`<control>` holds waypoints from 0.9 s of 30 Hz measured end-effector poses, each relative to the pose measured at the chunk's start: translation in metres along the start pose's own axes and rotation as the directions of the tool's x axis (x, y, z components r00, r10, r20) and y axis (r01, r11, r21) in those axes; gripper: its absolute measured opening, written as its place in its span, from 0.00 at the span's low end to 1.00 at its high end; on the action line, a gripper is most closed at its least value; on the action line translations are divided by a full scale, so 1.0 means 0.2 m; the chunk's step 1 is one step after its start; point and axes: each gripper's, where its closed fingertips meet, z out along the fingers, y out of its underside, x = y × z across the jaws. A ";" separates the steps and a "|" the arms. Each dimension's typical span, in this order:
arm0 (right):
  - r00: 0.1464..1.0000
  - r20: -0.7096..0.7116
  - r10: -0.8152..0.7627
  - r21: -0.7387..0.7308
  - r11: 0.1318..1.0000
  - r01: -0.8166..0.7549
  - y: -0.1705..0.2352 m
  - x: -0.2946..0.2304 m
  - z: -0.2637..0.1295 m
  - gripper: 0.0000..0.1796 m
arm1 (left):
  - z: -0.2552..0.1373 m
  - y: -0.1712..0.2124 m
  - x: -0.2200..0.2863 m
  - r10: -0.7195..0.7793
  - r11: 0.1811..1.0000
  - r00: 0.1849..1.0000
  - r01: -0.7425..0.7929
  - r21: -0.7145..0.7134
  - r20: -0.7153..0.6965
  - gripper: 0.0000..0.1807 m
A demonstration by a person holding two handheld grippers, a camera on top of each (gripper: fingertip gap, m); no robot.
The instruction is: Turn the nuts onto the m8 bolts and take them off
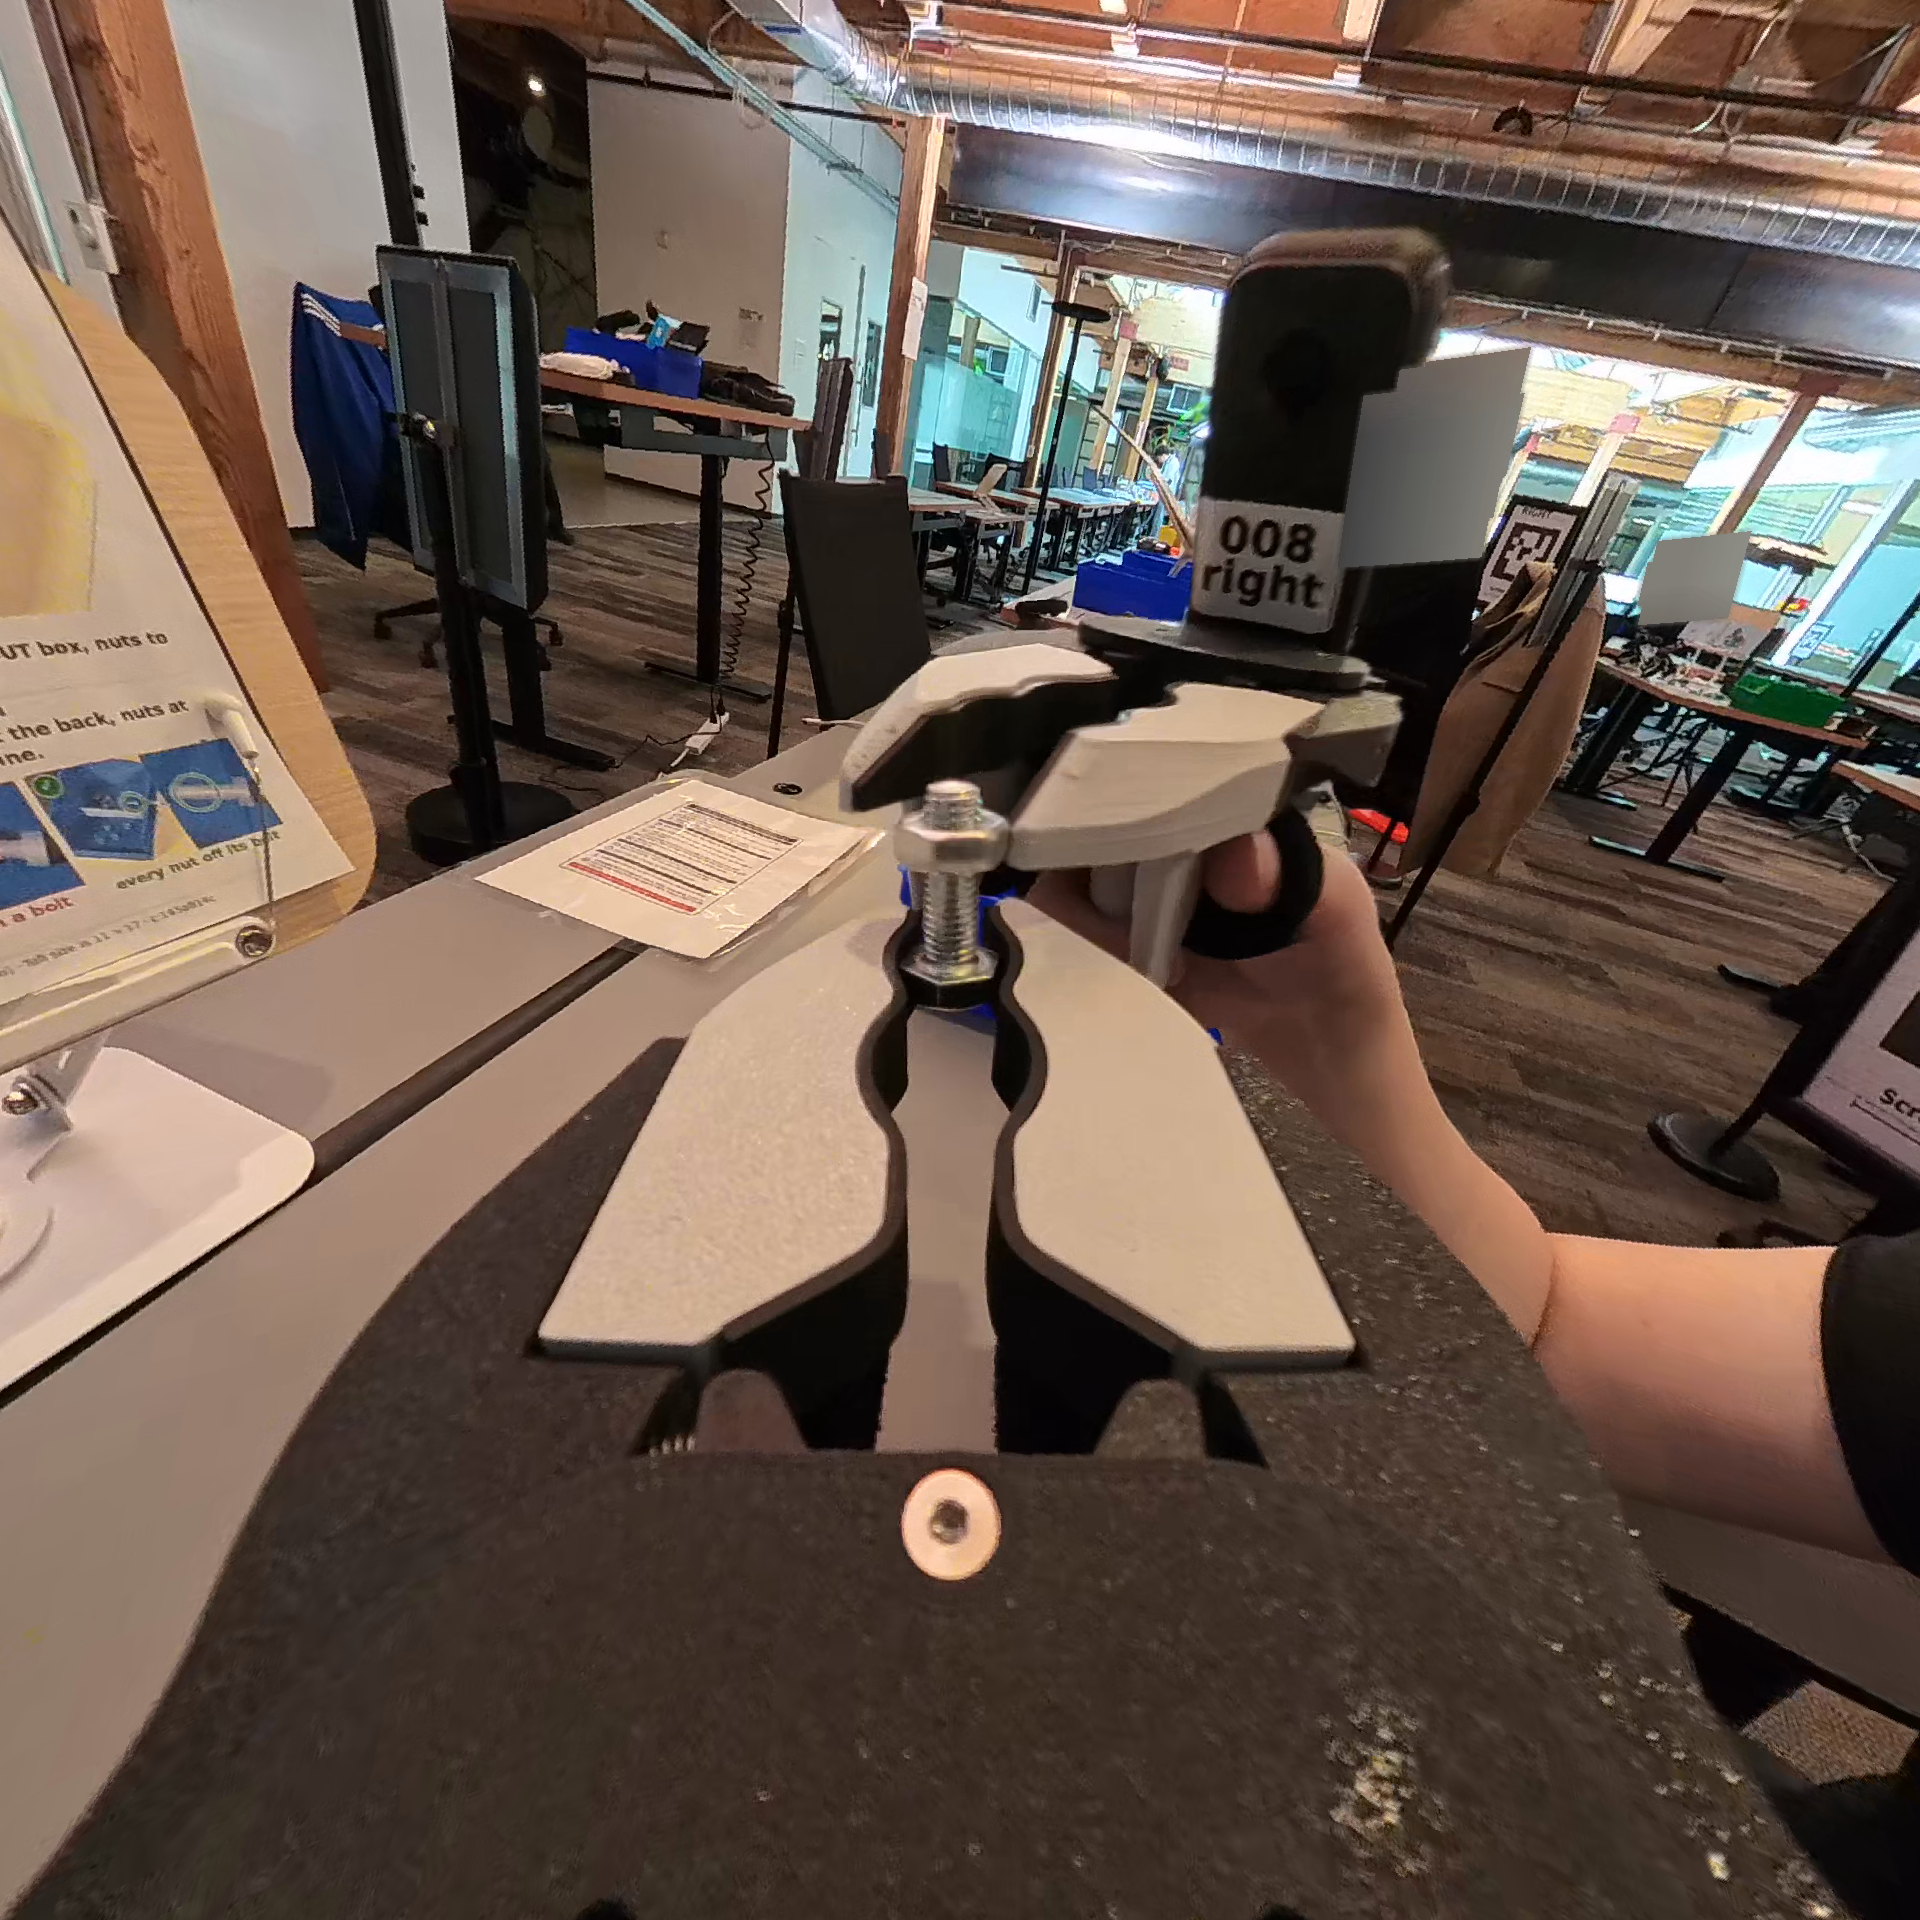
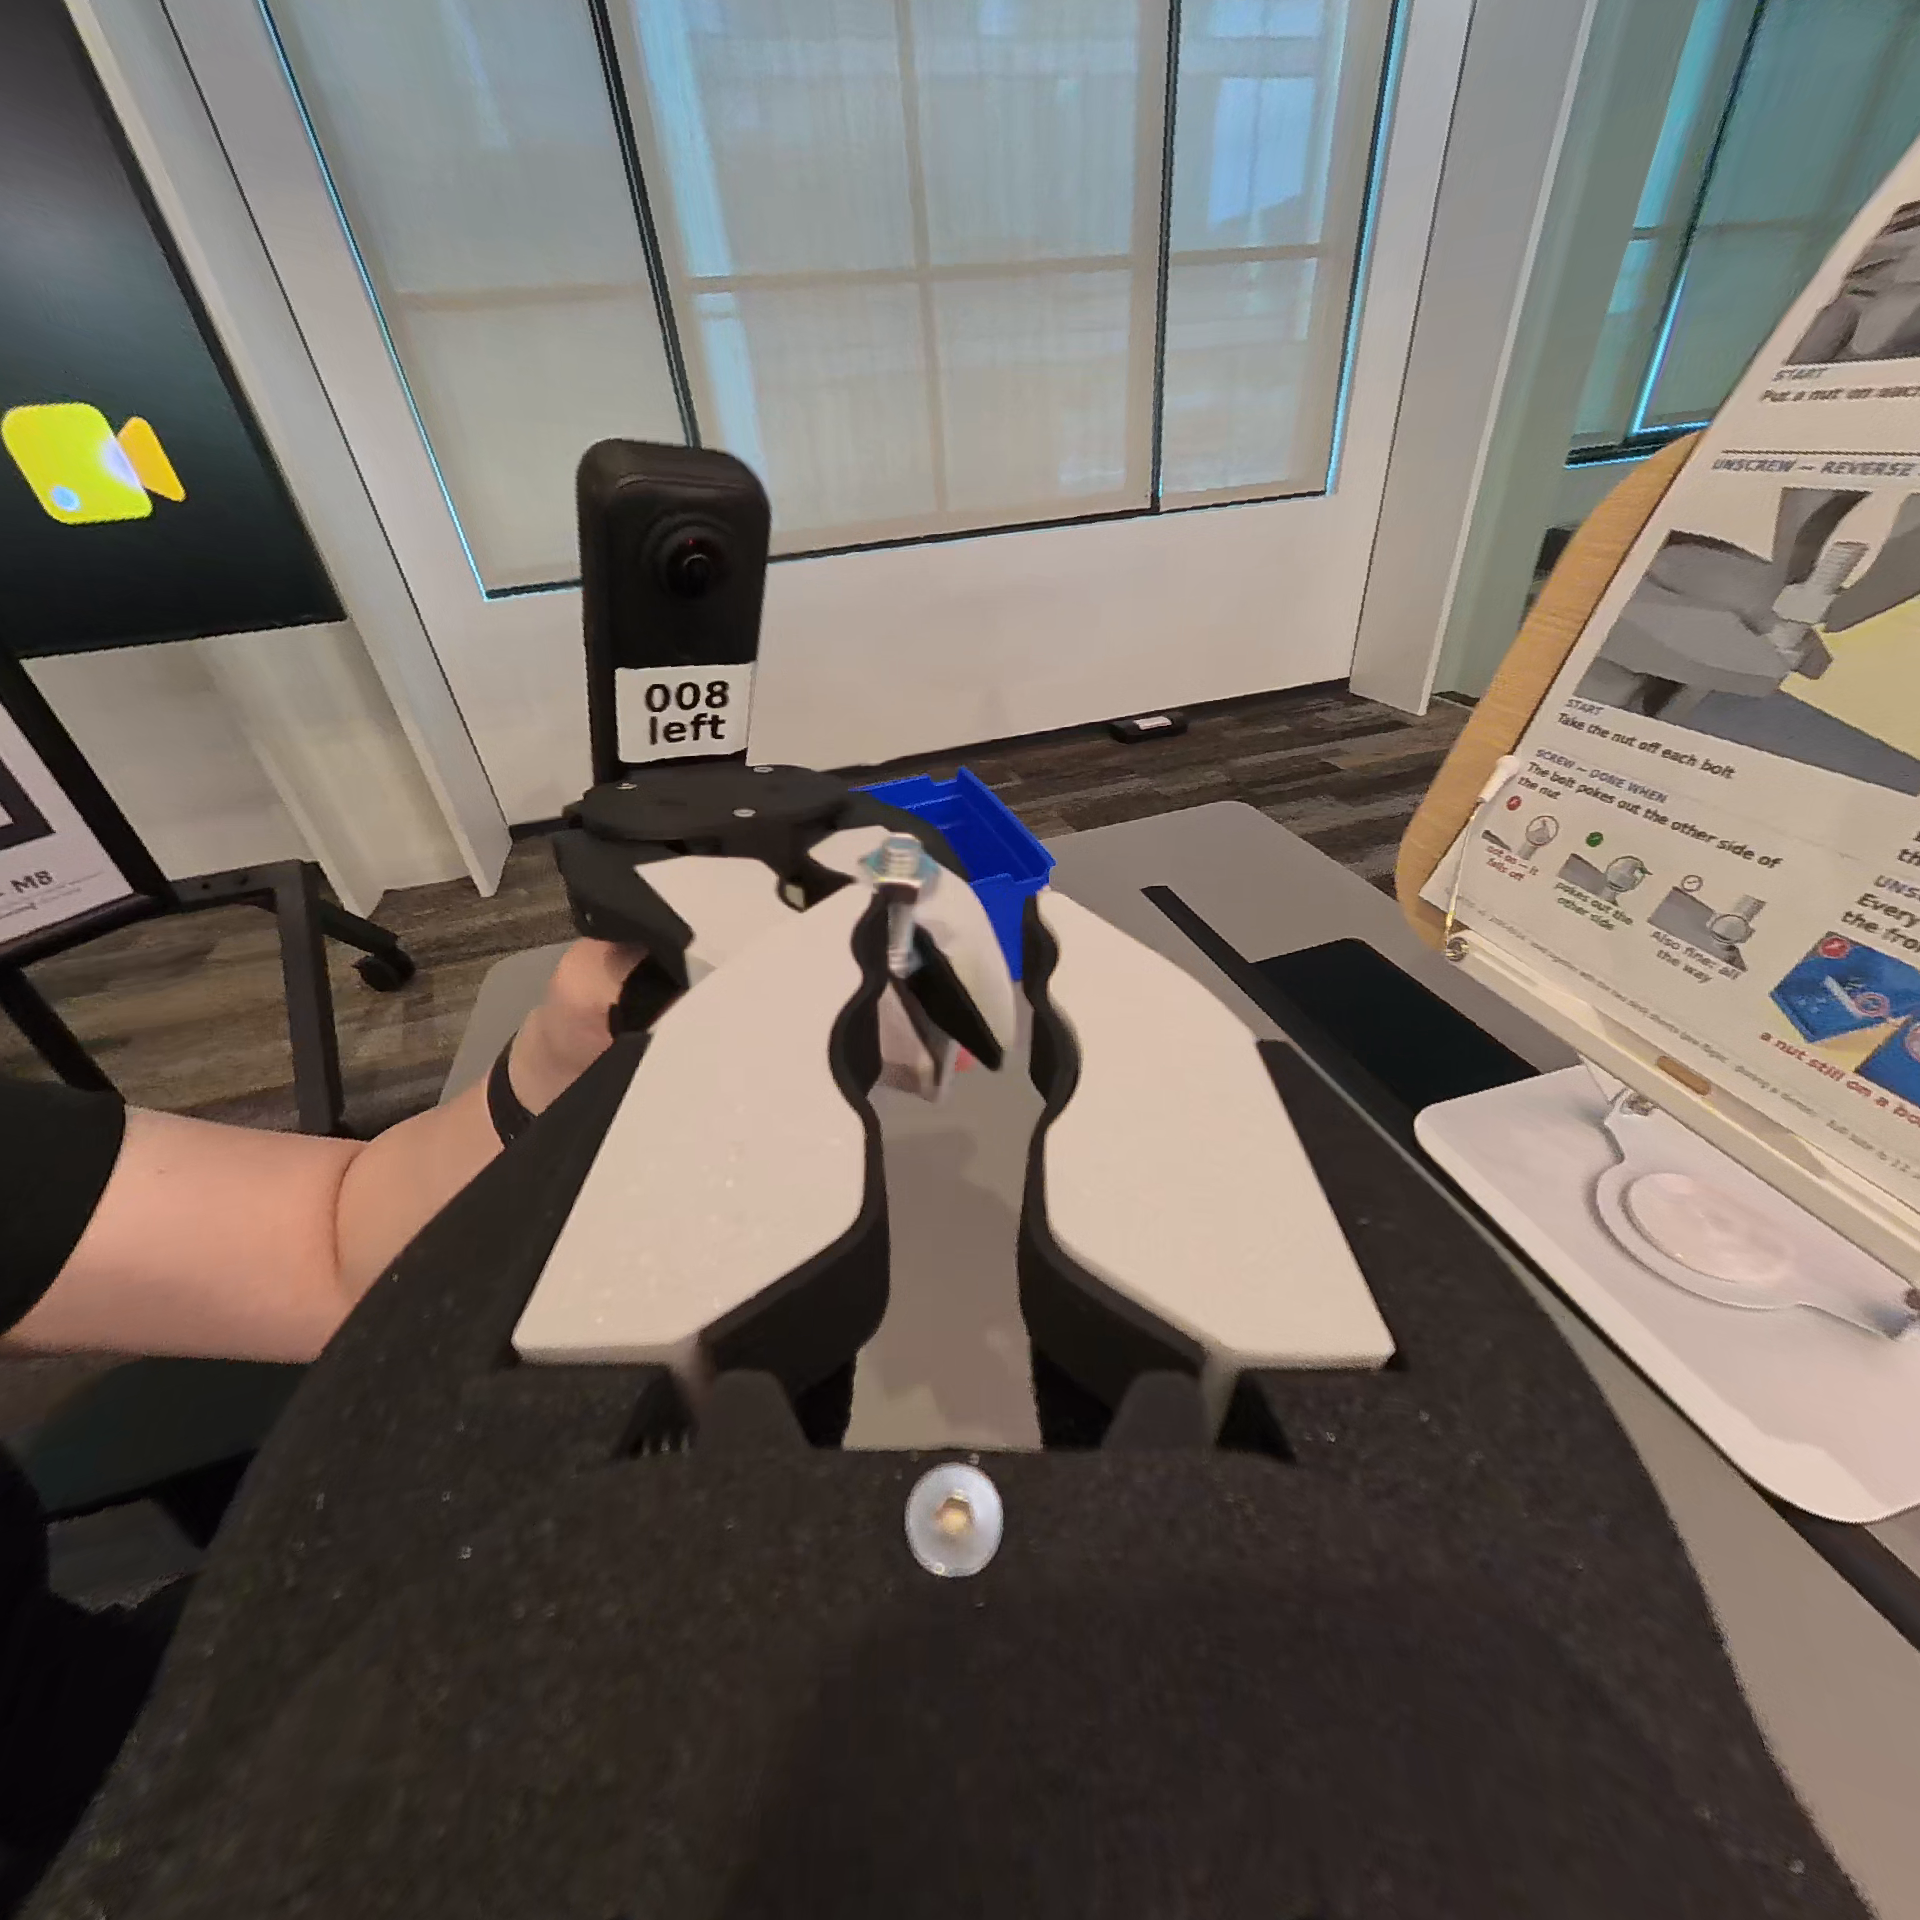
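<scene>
The left gripper [image 1: 948, 971] clamps the head of an upright bolt [image 1: 948, 914]; the right gripper [image 1: 961, 821] pinches the nut [image 1: 951, 836] near its top, above a blue bin [image 2: 977, 842].

Bright, even daylight; fisheye-warped edges

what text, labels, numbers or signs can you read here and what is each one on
I will not quote writing; these things bear it:
White sticker label on a black camera, left wrist view: legible.
Second white sticker label on a black camera, right wrist view: legible.
Illustrated instruction sheet on a wooden stand: partly legible.
Laminated white sheet on the grey table: too small.
Framed floor poster, far left: cut off.
</scene>
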 end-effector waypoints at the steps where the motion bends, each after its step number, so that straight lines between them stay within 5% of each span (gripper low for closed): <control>1: 1.000 -0.011 0.006 0.012 1.000 -0.006 -0.01 0.02 -0.02 0.13 | -0.01 -0.01 0.00 -0.004 1.000 1.000 0.004 0.004 -0.008 0.06; 19: 0.987 0.152 0.047 0.075 0.995 -0.059 -0.05 -0.08 -0.02 0.11 | -0.01 -0.01 0.05 -0.003 1.000 0.999 0.004 0.005 -0.048 0.06; 23: 0.997 0.082 -0.015 0.057 0.998 0.011 -0.04 -0.07 0.02 0.13 | 0.00 -0.01 0.06 -0.001 1.000 0.999 0.001 0.002 -0.053 0.06; 27: 0.993 0.094 0.072 0.090 0.993 -0.080 -0.05 0.00 -0.03 0.10 | -0.01 -0.03 0.06 -0.008 1.000 0.998 0.009 0.014 -0.058 0.06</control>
